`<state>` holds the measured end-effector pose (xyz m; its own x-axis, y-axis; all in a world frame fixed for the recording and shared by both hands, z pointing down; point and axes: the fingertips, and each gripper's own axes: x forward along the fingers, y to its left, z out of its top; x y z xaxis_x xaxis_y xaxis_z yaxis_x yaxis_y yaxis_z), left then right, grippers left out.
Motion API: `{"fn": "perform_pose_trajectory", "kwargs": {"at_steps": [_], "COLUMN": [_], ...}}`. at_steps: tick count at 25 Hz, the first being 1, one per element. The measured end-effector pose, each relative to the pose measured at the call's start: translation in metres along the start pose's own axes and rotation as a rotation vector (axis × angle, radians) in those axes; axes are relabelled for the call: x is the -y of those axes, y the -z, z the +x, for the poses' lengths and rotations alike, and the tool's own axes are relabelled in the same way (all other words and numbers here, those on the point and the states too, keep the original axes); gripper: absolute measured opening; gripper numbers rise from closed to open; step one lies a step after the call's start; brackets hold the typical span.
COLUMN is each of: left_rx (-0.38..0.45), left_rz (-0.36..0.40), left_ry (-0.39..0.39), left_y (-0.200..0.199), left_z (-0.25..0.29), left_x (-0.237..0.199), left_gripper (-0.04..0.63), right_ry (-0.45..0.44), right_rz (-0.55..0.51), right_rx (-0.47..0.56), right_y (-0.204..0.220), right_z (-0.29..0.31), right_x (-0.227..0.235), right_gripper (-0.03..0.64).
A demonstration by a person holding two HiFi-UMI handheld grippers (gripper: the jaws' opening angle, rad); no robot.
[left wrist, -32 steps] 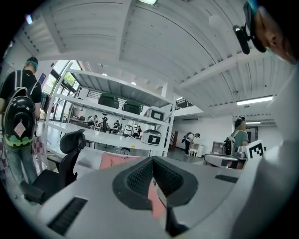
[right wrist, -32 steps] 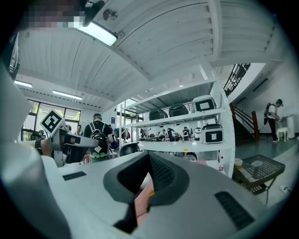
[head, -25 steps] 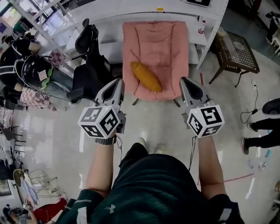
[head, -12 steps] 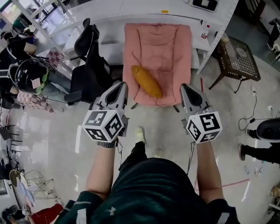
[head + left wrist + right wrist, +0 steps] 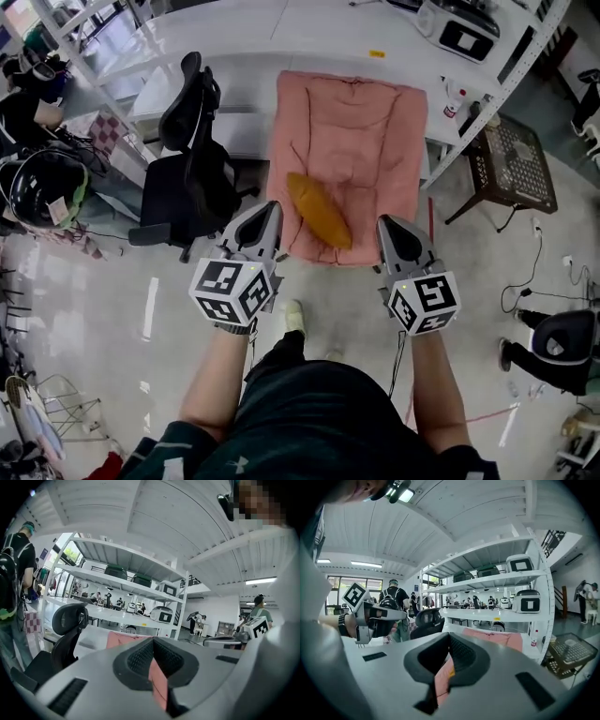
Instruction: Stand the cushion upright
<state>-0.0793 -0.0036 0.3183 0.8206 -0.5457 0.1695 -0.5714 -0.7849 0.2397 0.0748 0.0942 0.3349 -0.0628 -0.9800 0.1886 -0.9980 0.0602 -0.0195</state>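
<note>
Head view: orange oblong fabric cushion lies flat on pink padded chair, ahead of and between left hand-held gripper and right hand-held gripper.
Left gripper view: jaws together, empty.
Right gripper view: jaws together, empty.

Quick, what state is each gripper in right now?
Left gripper: closed, holding nothing.
Right gripper: closed, holding nothing.
</note>
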Motion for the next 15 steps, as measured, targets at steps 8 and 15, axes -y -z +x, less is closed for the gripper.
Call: {"fn": "perform_pose_trajectory", "kwargs": {"at_steps": [8,15], "left_rx": [-0.018,-0.053], "left_rz": [0.016,-0.021], "left_ry": [0.037,0.033], "left_y": [0.003,0.025], "left_z": [0.060,0.087], "left_x": [-0.068,-0.104], "left_gripper": [0.006,0.006], "right_ry": [0.002,-0.053], "right_rz": [-0.014,-0.007], "right_rx": [-0.084,-0.228], "right_y": [0.015,0.054], "right_z": [0.091,0.147], "right_x": [-0.007,-0.011], "right_gripper": [0.003,0.005]}}
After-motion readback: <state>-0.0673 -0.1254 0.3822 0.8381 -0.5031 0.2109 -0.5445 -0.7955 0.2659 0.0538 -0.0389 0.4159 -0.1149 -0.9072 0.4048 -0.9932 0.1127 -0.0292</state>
